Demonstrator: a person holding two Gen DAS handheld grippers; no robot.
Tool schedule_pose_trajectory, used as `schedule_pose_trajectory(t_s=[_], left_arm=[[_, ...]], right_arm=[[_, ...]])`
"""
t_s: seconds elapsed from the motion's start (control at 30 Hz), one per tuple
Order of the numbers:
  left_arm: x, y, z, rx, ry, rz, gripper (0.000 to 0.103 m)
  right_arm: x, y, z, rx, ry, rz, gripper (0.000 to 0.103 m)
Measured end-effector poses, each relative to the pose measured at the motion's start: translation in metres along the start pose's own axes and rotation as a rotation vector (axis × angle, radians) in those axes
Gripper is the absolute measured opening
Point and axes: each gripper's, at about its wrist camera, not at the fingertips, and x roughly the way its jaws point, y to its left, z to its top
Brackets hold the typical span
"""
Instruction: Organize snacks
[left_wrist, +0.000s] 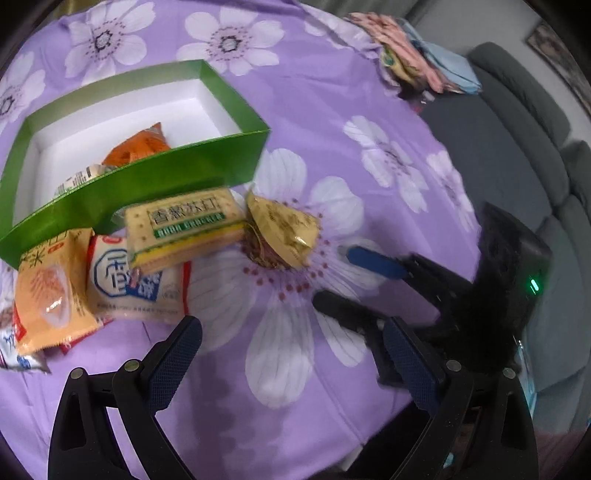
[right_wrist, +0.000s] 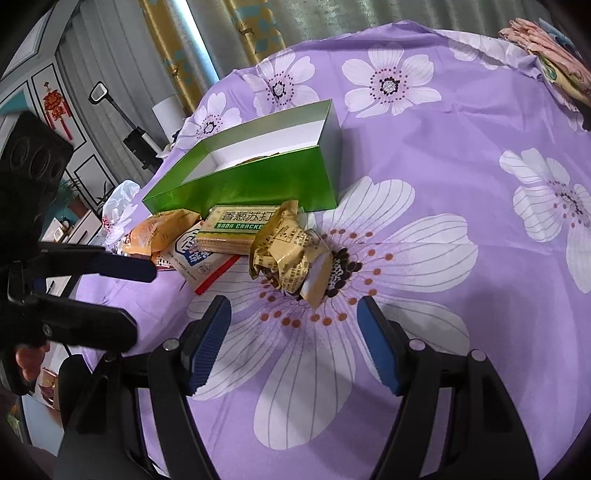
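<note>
Green box (left_wrist: 155, 184): one, open-topped, white inside.
Snack packets inside box: two visible, one orange packet (left_wrist: 142, 147) and one pale packet (left_wrist: 79, 181) partly hidden by the wall.
Snack packets outside box, on the purple flowered surface (left_wrist: 332, 110): at least five.
- Soda cracker pack (left_wrist: 184, 225): one.
- Gold foil packet (left_wrist: 284, 229): one.
- White-and-blue packet (left_wrist: 136, 284): one.
- Orange-yellow packet (left_wrist: 48, 291): one.
- Further packet (left_wrist: 14, 347) at the frame edge: one at least, count uncertain.
Folded cloth pile (left_wrist: 417, 62) at far edge: one; number of pieces not countable.
Grippers: two, left gripper (left_wrist: 291, 358) and right gripper (right_wrist: 293, 345); two fingers each.
</note>
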Motion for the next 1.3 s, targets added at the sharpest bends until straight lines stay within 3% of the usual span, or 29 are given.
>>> schedule_pose_trajectory(t_s=[0.2, 0.53, 0.6, 0.67, 0.73, 0.87, 1.3], left_arm=[[0.009, 0.010, 0.016, -0.068, -0.055, -0.027, 0.098], [0.030, -0.005, 0.035, 0.061, -0.077, 0.074, 0.097], [0.036, -0.006, 0.036, 0.075, -0.070, 0.089, 0.091], [0.039, -0.006, 0.037, 0.081, -0.059, 0.090, 0.075], [0.042, -0.007, 0.037, 0.093, -0.050, 0.084, 0.072], [0.048, -0.007, 0.038, 0.107, -0.028, 0.063, 0.050], [0.049, -0.007, 0.037, 0.106, -0.035, 0.024, 0.043]], right_arm=[[0.008, -0.001, 0.003, -0.007, 0.012, 0.004, 0.071], [0.025, 0.000, 0.012, 0.001, 0.027, 0.028, 0.066], [0.027, 0.001, 0.014, -0.004, 0.032, 0.029, 0.063], [0.030, -0.001, 0.016, -0.004, 0.037, 0.039, 0.058], [0.033, -0.003, 0.017, 0.001, 0.043, 0.056, 0.053], [0.037, -0.006, 0.018, 0.005, 0.055, 0.072, 0.051], [0.037, -0.004, 0.017, -0.021, 0.037, 0.093, 0.034]])
